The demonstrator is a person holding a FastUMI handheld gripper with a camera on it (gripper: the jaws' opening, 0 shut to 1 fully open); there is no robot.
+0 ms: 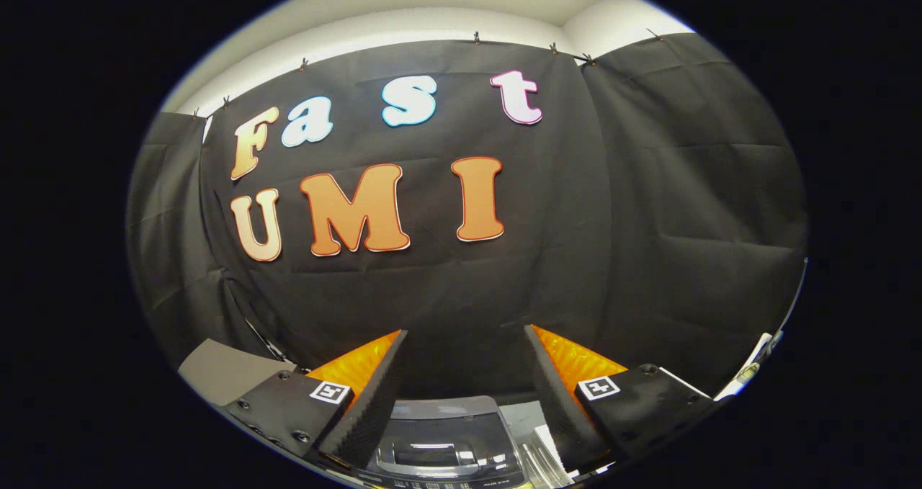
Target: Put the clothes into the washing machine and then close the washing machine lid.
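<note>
My gripper [464, 345] is held high, facing the booth's black cloth wall, and stands open with nothing between its fingers. Below and between the fingers I see the top of the washing machine [443, 442]: a dark glossy lid with a handle recess and a strip of controls along its near edge. I cannot tell from here whether the lid is fully down. No clothes are visible.
A grey flat surface [227, 370] juts out to the left of the left finger. To the right of the machine lie pale, paper-like things [536, 446]. A white object [753, 363] sticks up at the far right by the cloth wall.
</note>
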